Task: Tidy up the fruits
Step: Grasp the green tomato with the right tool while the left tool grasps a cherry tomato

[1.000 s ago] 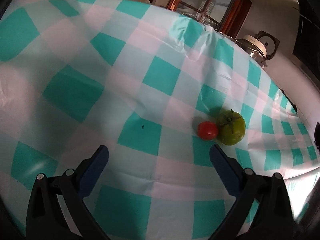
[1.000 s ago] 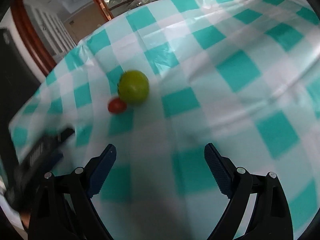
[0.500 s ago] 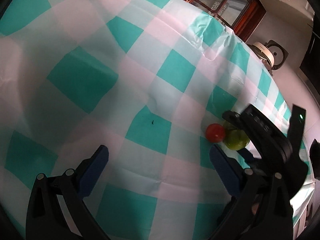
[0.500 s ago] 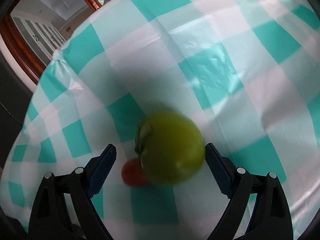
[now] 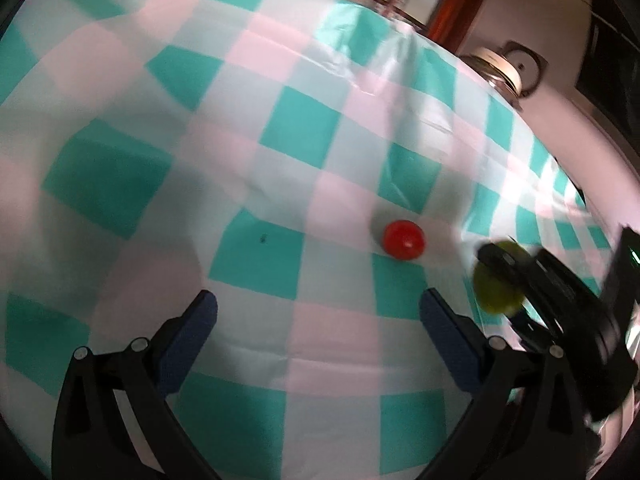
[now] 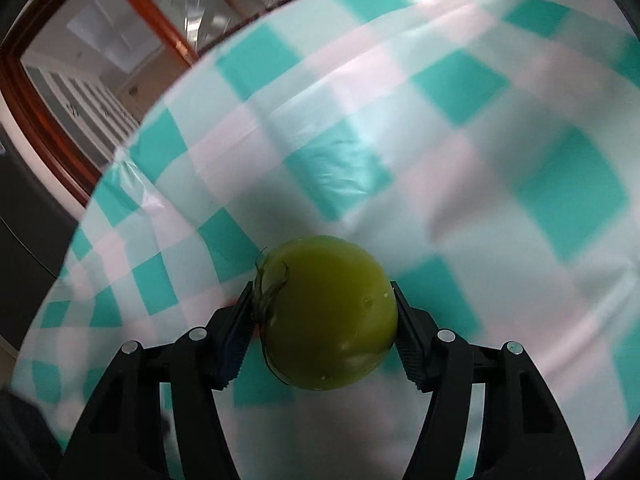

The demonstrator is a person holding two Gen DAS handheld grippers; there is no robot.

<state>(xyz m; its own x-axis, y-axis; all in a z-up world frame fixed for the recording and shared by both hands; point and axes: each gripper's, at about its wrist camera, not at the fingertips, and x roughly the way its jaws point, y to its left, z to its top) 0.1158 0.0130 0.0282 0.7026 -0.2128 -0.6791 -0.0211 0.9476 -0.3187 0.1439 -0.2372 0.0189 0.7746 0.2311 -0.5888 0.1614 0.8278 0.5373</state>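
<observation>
The right tool has its jaws closing on the green tomato, both ribbed pads pressed against its flanks, the dark curled stem facing left in the right wrist view. The underside of the fruit and whatever lies directly beneath it are hidden, so whether it touches the bench cannot be told from that view. In the left wrist view the same green tomato is only partly visible, a blurred yellow-green shape crossed by the right tool's black finger, with the rest of that tool smeared and cut off at the right edge. The red tomato lies in the open on the checked tablecloth that covers the bench, near the green one but apart from it; in the right wrist view only a faint reddish sliver shows behind the left pad, too small to be sure of. The left tool hangs with its blue-padded jaws spread wide, nothing between them. A small dark speck sits on a teal square, too tiny to identify. Beyond the far edge a round metal appliance is blurred. No brand, label or legible writing appears anywhere.
</observation>
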